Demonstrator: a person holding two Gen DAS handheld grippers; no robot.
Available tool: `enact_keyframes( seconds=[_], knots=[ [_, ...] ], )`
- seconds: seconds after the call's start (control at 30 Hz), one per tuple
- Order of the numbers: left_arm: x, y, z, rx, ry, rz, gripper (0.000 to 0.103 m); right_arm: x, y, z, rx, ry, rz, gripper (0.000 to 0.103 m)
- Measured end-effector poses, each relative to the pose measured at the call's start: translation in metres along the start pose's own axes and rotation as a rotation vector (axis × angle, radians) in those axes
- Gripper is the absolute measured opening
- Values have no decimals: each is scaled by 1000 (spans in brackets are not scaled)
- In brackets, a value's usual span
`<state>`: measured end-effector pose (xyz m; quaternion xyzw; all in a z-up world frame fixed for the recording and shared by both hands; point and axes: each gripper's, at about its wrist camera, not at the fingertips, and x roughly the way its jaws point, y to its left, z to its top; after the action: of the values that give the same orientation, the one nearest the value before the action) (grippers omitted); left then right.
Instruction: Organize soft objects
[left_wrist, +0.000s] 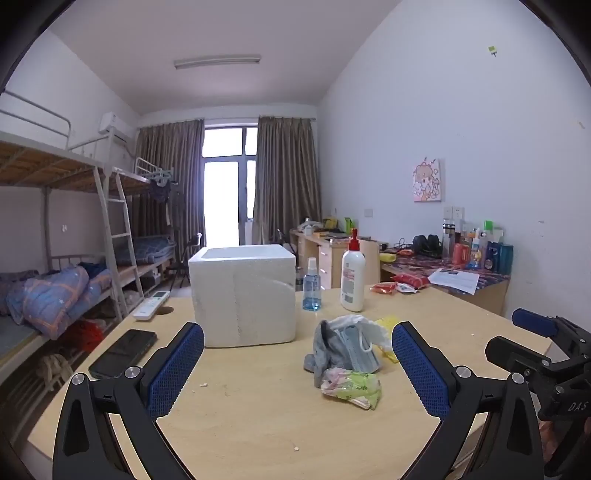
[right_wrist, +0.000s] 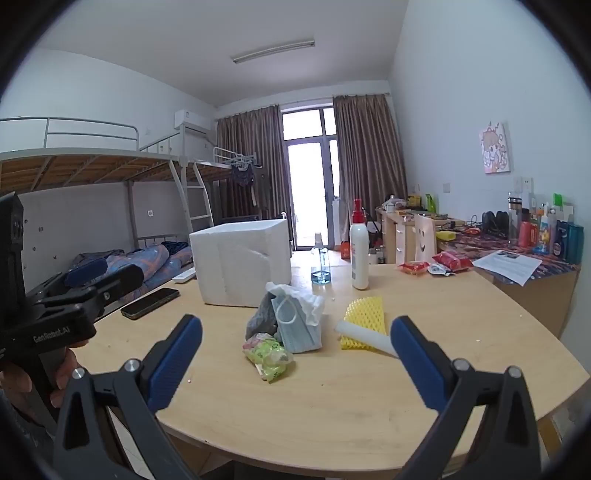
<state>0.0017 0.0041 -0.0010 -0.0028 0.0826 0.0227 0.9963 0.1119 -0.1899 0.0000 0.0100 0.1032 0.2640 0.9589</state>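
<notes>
Soft objects (right_wrist: 284, 325) beside foam box (right_wrist: 242, 264)

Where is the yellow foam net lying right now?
In the right wrist view, the yellow foam net lies on the table, right of the blue face mask, with a white foam roll across it.

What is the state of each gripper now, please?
Left gripper: open, holding nothing.
Right gripper: open, holding nothing.
</notes>
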Motion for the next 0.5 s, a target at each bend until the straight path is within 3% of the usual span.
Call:
enact_keyframes(
  seconds=[0.5],
  knots=[
    [-1,-5,0,12,-3,-21,102,3,-1,-2,-2,3,-2,103]
  ],
)
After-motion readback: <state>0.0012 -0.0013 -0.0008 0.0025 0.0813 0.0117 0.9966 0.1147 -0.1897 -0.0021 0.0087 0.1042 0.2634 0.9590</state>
